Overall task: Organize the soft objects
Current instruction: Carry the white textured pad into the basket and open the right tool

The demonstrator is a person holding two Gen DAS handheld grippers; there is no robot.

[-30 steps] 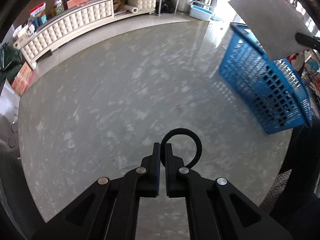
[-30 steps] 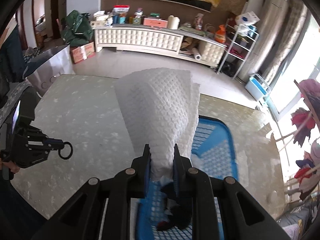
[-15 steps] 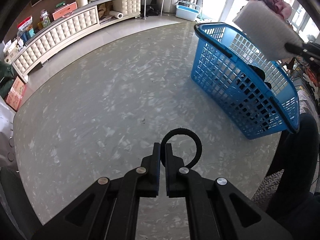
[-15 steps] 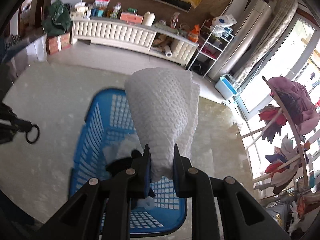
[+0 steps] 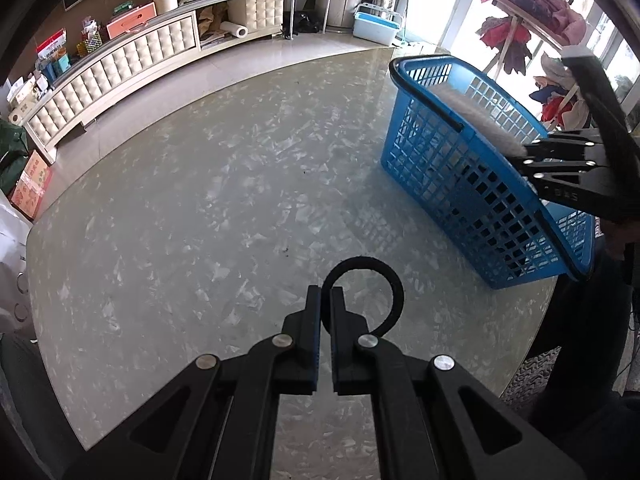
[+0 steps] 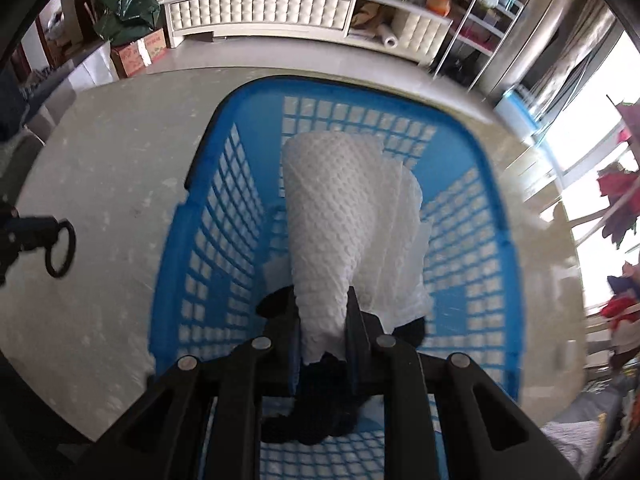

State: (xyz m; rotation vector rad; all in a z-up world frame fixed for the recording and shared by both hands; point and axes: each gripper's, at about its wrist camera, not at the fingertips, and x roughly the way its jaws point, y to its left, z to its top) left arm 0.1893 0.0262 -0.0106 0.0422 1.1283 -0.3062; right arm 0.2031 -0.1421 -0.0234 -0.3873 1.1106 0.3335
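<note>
Now that the right claw (image 6: 323, 320) has swung from above the surface (image 5: 200, 200) to inside the blue basket (image 6: 200, 216), the white cloth (image 6: 340, 216) it pinches sits below the rim — a second ago it was held clear above. Drop looks imminent; jaws closed tight on the cloth's lower end, the rest fanning forward ahead of the claw. Dark soft items (image 6: 316, 416) lie in the basket just under it. Left claw (image 5: 325, 312) stays well left of the basket, closed on a black hair tie (image 5: 376, 280) looping ahead of its tips — probably next in.
</note>
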